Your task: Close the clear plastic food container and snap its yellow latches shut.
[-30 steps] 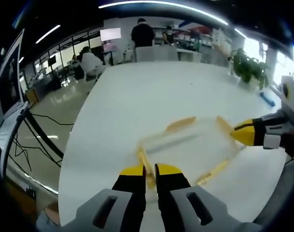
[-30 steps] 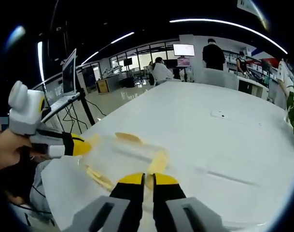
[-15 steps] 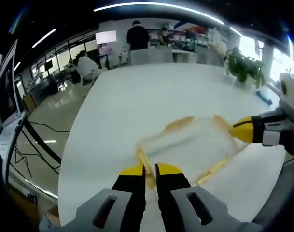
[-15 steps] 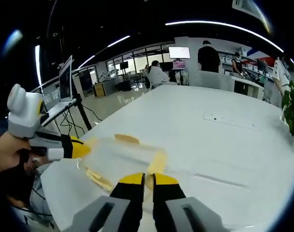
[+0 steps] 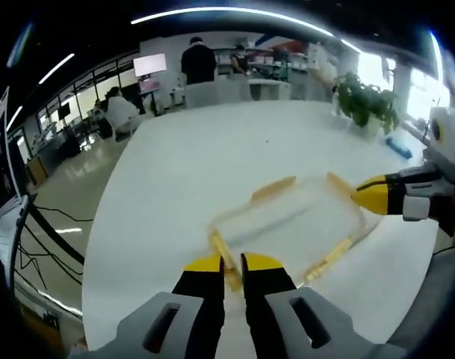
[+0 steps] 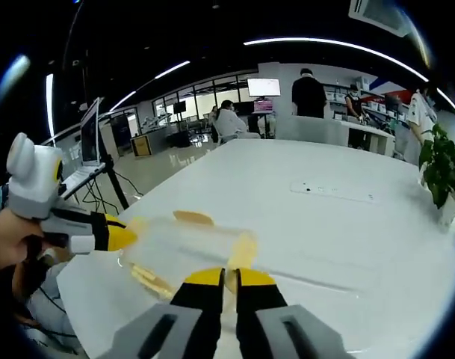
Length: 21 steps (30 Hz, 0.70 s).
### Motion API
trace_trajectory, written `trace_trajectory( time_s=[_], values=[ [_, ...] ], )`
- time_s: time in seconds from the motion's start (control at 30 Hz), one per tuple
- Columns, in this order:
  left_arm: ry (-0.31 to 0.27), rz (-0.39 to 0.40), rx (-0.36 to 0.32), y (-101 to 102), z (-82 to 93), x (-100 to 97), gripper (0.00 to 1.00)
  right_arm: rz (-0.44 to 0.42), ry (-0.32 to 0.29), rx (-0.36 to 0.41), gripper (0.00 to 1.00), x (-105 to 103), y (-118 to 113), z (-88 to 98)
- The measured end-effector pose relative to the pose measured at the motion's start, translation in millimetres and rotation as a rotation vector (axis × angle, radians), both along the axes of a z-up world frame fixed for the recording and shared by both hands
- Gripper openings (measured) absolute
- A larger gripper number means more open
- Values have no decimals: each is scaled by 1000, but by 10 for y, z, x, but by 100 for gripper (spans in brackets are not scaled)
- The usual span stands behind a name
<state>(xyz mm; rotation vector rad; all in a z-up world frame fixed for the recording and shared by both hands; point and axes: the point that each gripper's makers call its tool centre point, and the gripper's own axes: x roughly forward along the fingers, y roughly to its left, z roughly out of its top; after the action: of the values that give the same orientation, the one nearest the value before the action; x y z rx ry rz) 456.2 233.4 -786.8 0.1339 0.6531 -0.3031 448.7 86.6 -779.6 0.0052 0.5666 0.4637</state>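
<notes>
Left claw (image 5: 232, 263), jaws pinching a yellow latch (image 5: 223, 253) at the near end of the clear container (image 5: 291, 224). Right claw (image 6: 226, 278) likewise clamps the opposite end latch (image 6: 243, 251). The container lies between both claws on the white worktop (image 5: 212, 157).

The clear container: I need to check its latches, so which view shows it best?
The left gripper view: the clear container lies broad across the white table, with yellow latches visible along several sides. In the right gripper view the container looks smaller and fainter, partly behind the right tongs.
</notes>
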Motion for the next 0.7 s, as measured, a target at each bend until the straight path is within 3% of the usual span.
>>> trace_trajectory(
  time_s=[0.23, 0.7],
  values=[
    [-13, -36, -11, -226, 56, 50, 5, -46, -2, 5, 1, 1, -225, 16],
    [-1, -139, -16, -800, 0, 78, 6, -137, 1, -11, 1, -61, -782, 0]
  ],
)
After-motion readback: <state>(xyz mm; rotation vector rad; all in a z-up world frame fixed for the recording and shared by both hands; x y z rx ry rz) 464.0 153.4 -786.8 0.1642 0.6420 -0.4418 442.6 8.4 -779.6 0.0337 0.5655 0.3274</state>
